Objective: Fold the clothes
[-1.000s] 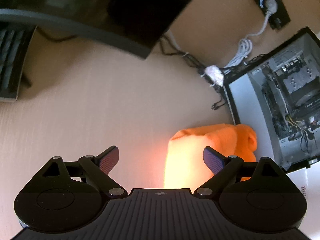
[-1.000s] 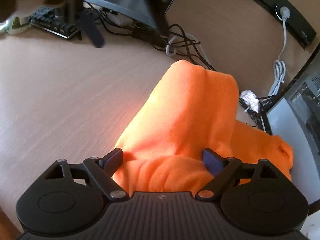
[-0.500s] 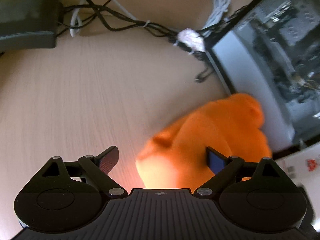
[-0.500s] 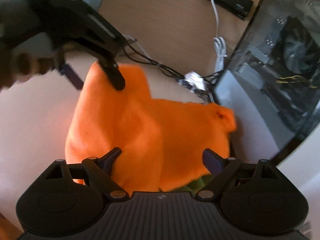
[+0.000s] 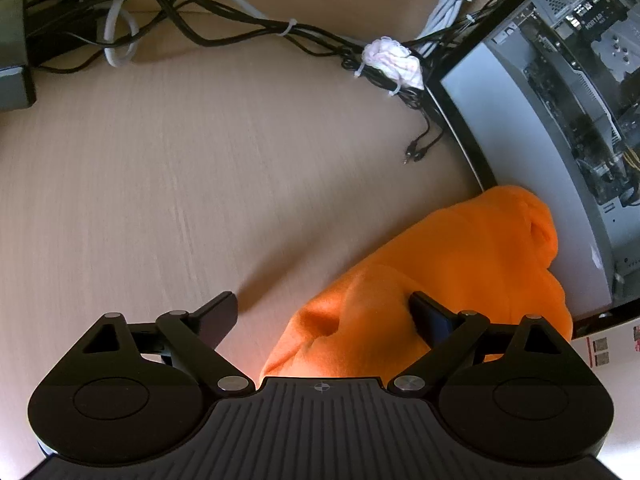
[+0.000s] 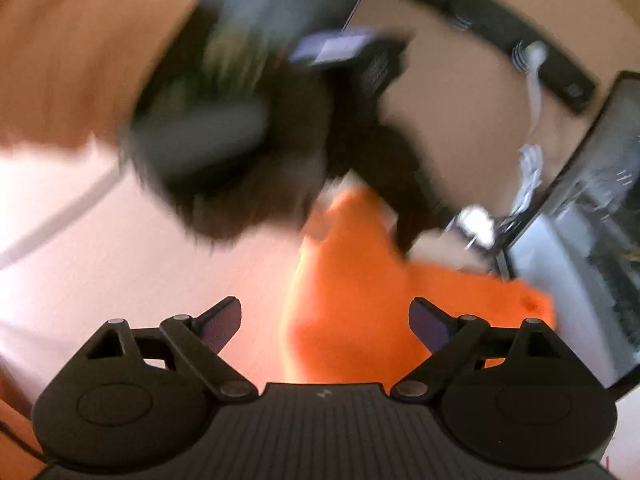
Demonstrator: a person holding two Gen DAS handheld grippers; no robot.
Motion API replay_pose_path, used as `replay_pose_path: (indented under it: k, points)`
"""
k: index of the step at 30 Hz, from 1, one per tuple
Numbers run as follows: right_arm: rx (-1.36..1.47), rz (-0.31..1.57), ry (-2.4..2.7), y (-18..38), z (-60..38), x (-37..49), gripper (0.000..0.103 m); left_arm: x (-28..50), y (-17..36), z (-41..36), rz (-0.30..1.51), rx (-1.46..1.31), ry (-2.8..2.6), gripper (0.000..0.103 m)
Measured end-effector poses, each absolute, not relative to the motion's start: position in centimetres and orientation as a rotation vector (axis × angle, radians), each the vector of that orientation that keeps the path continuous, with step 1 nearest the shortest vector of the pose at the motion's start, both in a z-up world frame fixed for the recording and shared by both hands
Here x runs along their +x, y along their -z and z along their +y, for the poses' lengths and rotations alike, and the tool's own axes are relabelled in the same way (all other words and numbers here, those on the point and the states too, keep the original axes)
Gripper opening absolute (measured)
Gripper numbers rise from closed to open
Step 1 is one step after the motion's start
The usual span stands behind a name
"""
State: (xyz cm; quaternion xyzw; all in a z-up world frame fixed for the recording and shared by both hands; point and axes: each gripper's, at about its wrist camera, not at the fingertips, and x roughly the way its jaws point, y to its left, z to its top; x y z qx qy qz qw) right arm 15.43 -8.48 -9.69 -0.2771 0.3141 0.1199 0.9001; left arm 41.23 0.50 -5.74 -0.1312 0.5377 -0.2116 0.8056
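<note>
My left tool (image 5: 324, 316) and right tool (image 6: 325, 320) both stood apart, clamping nothing — the orange garment (image 5: 452, 276) lay bunched on the tabletop (image 5: 192, 184), lower right of the frame, beside the computer case (image 5: 560, 120).

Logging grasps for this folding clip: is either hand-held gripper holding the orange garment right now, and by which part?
Nothing is held. The left hand-held gripper and right hand-held gripper are both open over the orange garment.

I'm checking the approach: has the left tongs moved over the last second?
Yes. The left tongs went forward and right: against the fixed computer case, the cables now sit closer, and the orange garment lies between the fingers.
</note>
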Motion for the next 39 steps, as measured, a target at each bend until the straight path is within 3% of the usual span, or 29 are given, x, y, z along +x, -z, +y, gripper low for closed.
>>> replay_pose_path:
  k: [5,6,7,8,11,13,17,20,24,39]
  points:
    - [-0.756,0.636,-0.175,12.5,-9.2,16.5,0.089,40.2,4.8,2.5,1.13,-0.353,0.444,0.095]
    - [-0.76,0.637,-0.178,12.5,-9.4,16.9,0.083,39.9,4.5,3.1,1.124,-0.378,0.439,0.095]
    - [-0.733,0.647,-0.191,12.1,-9.7,17.3,0.058,39.5,3.8,3.8,1.107,-0.4,0.437,0.095]
    - [-0.646,0.671,-0.211,11.0,-10.2,17.9,0.045,39.0,3.2,4.5,1.09,-0.422,0.434,0.095]
    - [-0.223,0.718,-0.231,6.5,-13.4,20.2,0.036,37.6,1.6,6.4,1.05,-0.484,0.427,0.095]
    - [0.141,0.701,-0.226,4.2,-17.8,21.5,0.036,36.7,0.7,7.6,1.026,-0.525,0.421,0.095]
    - [0.513,0.568,0.037,3.7,-26.5,21.7,0.035,35.3,-0.4,9.0,1.007,-0.552,0.4,0.095]
    - [0.375,0.596,0.292,5.3,-27.6,21.6,0.043,34.6,0.0,8.7,1.044,-0.532,0.393,0.096]
    - [0.236,0.719,0.322,8.8,-27.1,22.8,0.045,33.8,1.1,8.3,1.092,-0.497,0.376,0.096]
    - [0.194,0.876,-0.57,9.0,-11.3,23.9,0.043,26.6,-1.4,15.3,0.975,-0.43,0.272,0.097]
